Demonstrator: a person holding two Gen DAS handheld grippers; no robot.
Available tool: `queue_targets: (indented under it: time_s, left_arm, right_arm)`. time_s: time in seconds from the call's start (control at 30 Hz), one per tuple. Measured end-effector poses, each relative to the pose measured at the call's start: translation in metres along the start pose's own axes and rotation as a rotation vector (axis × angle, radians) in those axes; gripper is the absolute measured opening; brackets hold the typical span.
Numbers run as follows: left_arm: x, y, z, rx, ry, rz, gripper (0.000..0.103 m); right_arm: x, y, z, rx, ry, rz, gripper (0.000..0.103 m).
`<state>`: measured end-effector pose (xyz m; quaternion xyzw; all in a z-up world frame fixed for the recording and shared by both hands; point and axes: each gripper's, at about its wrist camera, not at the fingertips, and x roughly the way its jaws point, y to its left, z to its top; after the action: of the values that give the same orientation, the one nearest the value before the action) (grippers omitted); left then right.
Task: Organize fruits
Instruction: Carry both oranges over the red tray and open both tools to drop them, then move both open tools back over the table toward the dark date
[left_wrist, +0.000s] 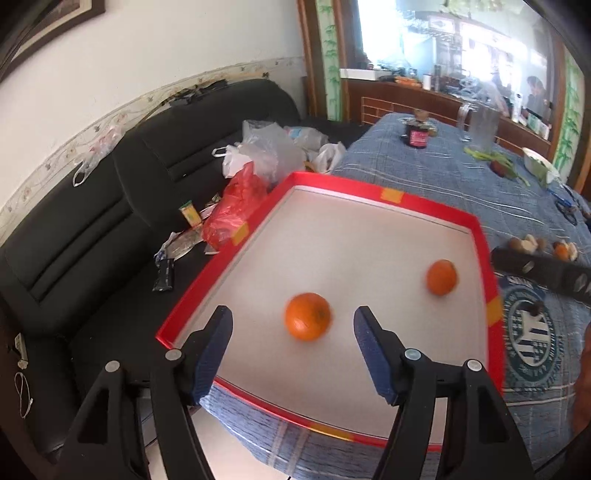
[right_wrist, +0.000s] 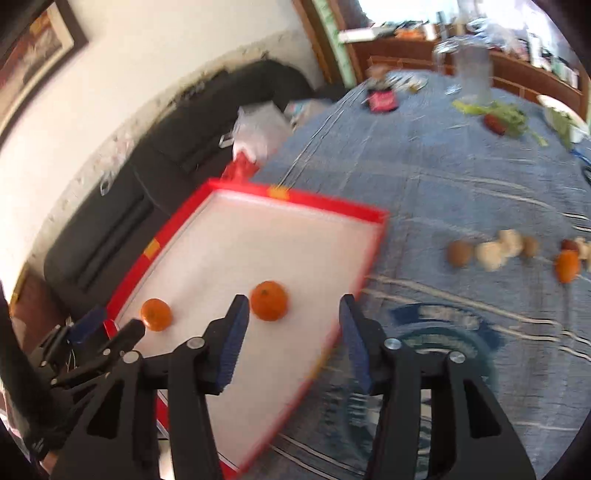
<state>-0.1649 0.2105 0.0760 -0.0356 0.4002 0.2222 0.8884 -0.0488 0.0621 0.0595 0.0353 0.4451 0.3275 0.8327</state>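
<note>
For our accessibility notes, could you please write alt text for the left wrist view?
The open left gripper hovers over a red-rimmed white tray holding two oranges, one just ahead between its fingers, the other farther right. The tray sits on a blue checked tablecloth beside a cluttered black sofa.

On the table in front of me, a tray sits at the left edge, beside the sofa. Two oranges lie in it, one nearer, one farther right. More fruit lies on the cloth right of the tray.
</note>
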Motion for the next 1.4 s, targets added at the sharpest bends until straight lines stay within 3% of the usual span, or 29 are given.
queue_targets:
  time_s: [0.23, 0.43, 0.63, 0.77, 0.8, 1.03, 1.07, 1.13, 1.4]
  left_arm:
    - [-0.015, -0.057, -0.003, 0.111, -0.006, -0.093, 0.069]
    - [-0.021, -0.111, -0.003, 0.201, 0.005, -0.189, 0.069]
    - [-0.021, -0.16, -0.006, 0.274, 0.032, -0.25, 0.069]
    - [-0.017, -0.187, -0.009, 0.325, 0.034, -0.269, 0.069]
    - [-0.014, -0.195, -0.009, 0.339, 0.038, -0.28, 0.069]
    - [0.005, -0.219, -0.01, 0.351, 0.087, -0.341, 0.068]
    - [0.007, -0.22, -0.01, 0.353, 0.094, -0.347, 0.068]
    - [0.01, -0.221, -0.01, 0.356, 0.102, -0.368, 0.058]
    - [0.011, -0.209, -0.017, 0.352, 0.117, -0.426, 0.058]
  right_arm:
    - [-0.069, -0.108, -0.011, 0.176, -0.103, -0.099, 0.057]
    - [-0.099, -0.176, -0.023, 0.3, -0.146, -0.14, 0.056]
    - [-0.111, -0.234, -0.024, 0.417, -0.235, -0.108, 0.056]
    - [-0.108, -0.279, -0.035, 0.527, -0.296, -0.016, 0.056]
    - [-0.106, -0.29, -0.037, 0.581, -0.27, -0.046, 0.057]
    - [-0.111, -0.328, -0.05, 0.759, -0.295, 0.029, 0.057]
    - [-0.111, -0.327, -0.049, 0.762, -0.295, 0.023, 0.057]
    - [-0.111, -0.325, -0.047, 0.754, -0.292, 0.007, 0.057]
    - [-0.111, -0.32, -0.05, 0.737, -0.278, 0.003, 0.057]
